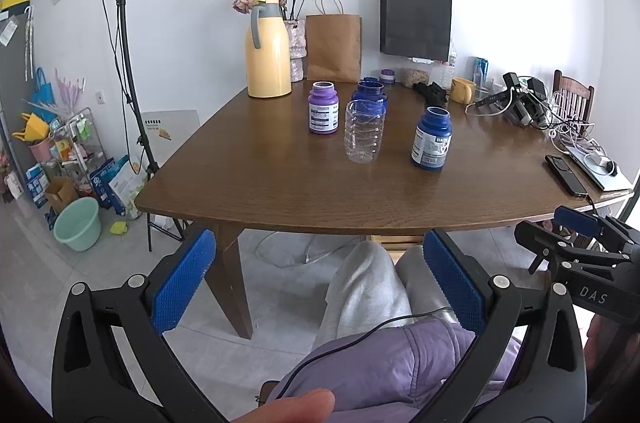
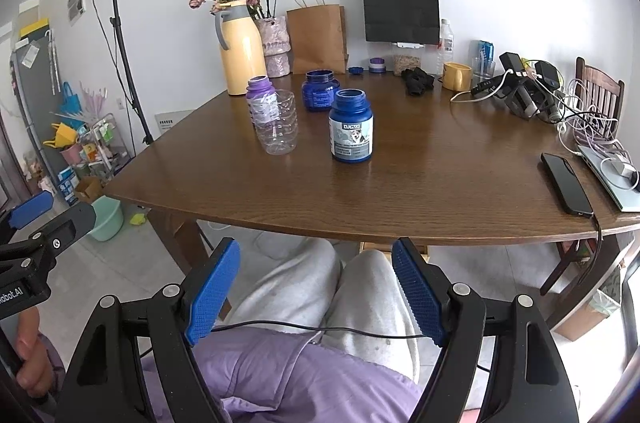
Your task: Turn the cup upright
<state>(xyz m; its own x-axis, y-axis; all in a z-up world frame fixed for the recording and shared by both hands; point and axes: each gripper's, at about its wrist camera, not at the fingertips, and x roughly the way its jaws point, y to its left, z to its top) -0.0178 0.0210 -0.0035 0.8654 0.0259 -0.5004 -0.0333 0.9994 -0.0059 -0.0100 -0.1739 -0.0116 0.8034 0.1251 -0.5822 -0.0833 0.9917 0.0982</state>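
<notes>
The left gripper [image 1: 318, 287] is held low over the person's lap, its two blue-padded fingers [image 1: 185, 283] spread wide apart with nothing between them. The right gripper [image 2: 316, 289] sits at much the same height, its fingers [image 2: 214, 293] likewise wide apart and holding nothing. Both point forward, side by side and apart from each other. In the right wrist view, the left hand [image 2: 30, 355] wraps around its gripper's handle at the lower left edge. A fingertip [image 1: 296, 405] shows at the bottom of the left wrist view.
</notes>
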